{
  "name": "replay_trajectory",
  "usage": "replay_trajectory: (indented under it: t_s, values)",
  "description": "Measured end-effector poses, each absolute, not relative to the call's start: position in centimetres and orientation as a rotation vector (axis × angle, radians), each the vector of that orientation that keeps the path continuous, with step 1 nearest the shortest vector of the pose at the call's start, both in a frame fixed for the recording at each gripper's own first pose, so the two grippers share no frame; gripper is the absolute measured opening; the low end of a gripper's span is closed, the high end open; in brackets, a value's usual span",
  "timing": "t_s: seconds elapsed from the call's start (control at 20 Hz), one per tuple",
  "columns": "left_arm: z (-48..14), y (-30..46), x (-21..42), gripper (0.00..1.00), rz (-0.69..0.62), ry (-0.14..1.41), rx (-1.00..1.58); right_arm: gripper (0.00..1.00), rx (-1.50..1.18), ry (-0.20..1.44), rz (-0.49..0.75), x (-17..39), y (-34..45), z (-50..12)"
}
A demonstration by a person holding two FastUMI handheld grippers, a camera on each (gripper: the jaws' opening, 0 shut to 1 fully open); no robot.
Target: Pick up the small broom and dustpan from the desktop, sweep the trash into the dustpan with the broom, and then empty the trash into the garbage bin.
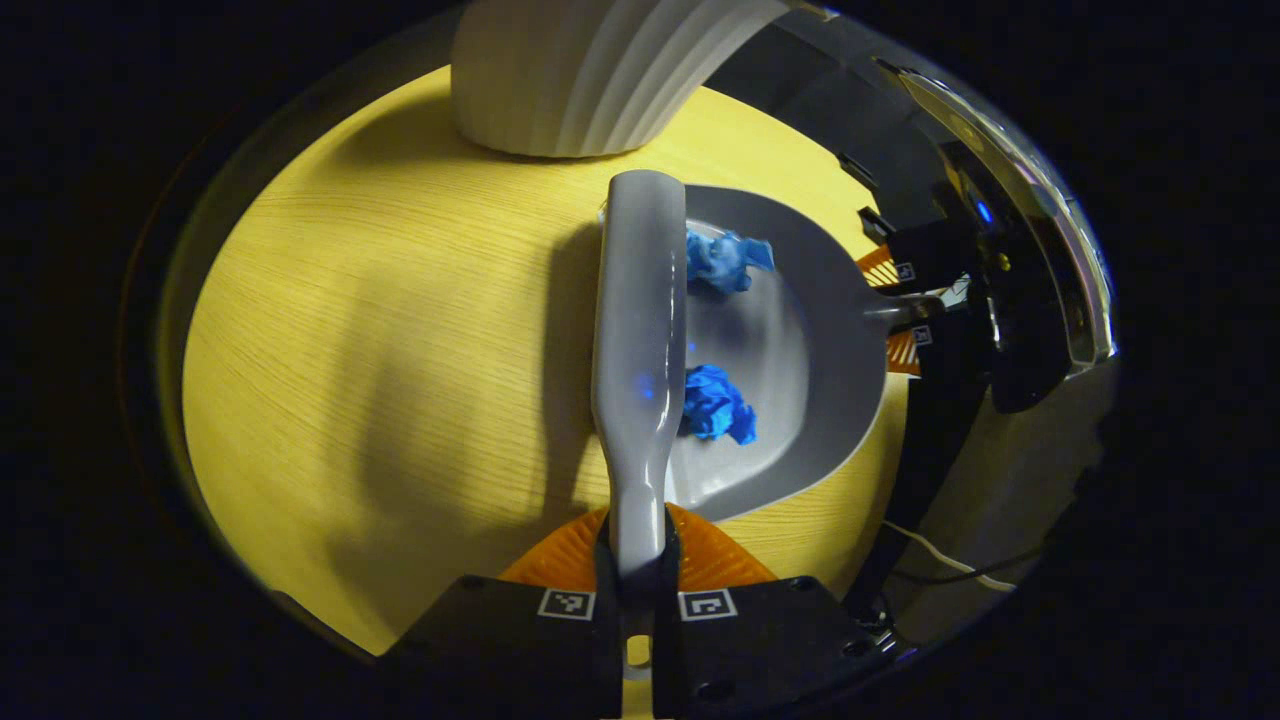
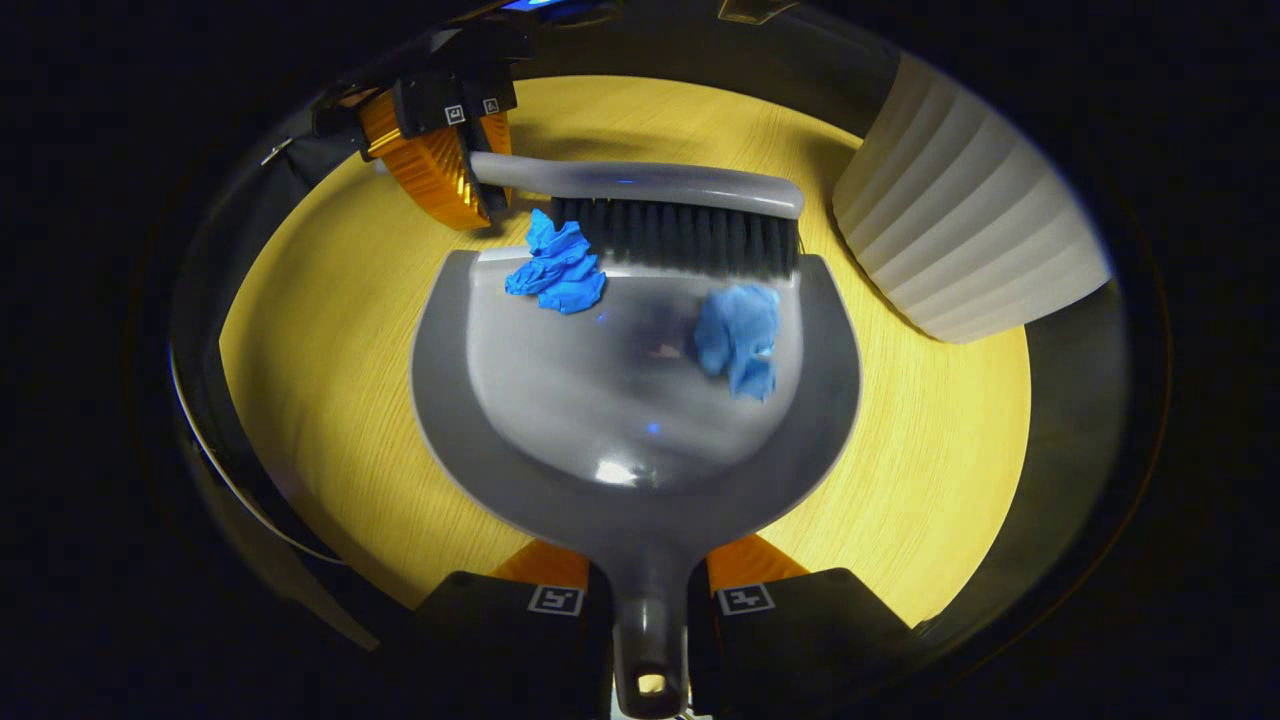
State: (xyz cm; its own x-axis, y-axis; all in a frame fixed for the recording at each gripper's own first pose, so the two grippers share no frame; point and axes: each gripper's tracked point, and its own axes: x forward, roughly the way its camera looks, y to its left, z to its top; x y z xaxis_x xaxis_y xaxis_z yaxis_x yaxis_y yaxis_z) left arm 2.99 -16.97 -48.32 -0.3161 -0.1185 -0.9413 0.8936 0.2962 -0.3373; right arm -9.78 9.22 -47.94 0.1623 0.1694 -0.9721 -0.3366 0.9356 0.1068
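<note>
The left gripper point(image 1: 637, 575) grasps the broom point(image 1: 638, 340). The right gripper point(image 2: 648, 598) grasps the dustpan point(image 2: 620, 400), which holds two blue paper wads point(image 2: 735, 340) on the table point(image 2: 330, 350).

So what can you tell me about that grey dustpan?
The dustpan is smooth grey plastic, glossy in its scooped bowl, with a broad flat rim and a short handle ending in a hanging hole. It lies flat on the yellow table, its handle clamped by the right gripper. Two crumpled blue wads sit inside near its open lip, where the broom bristles meet it. A white ribbed bin stands close by.
</note>
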Motion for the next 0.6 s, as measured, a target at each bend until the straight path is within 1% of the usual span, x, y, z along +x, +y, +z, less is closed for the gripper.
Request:
replay_trajectory:
  t_s: [0.1, 0.2, 0.3, 0.5, 0.6]
  values:
    - [-48.0, -17.0, 4.5, 0.16, -1.145, 1.472, 0.732, 0.34, -0.101, 1.332, 0.342, -10.0, 9.2, -47.9]
    - [-46.8, -16.6, 4.7, 0.16, -1.072, 1.404, 0.713, 0.34, -0.057, 1.322, 0.309, -10.8, 9.1, -47.2]
    - [-45.3, -15.7, 4.5, 0.16, -0.997, 1.372, 0.666, 0.34, -0.025, 1.335, 0.254, -11.3, 8.9, -45.9]
    - [-45.6, -14.2, 1.7, 0.16, -0.866, 1.389, 0.518, 0.33, 0.030, 1.338, 0.129, -12.9, 7.0, -40.2]
    - [-46.2, -14.6, 0.4, 0.16, -0.838, 1.402, 0.452, 0.34, 0.054, 1.321, 0.066, -13.2, 5.7, -36.4]
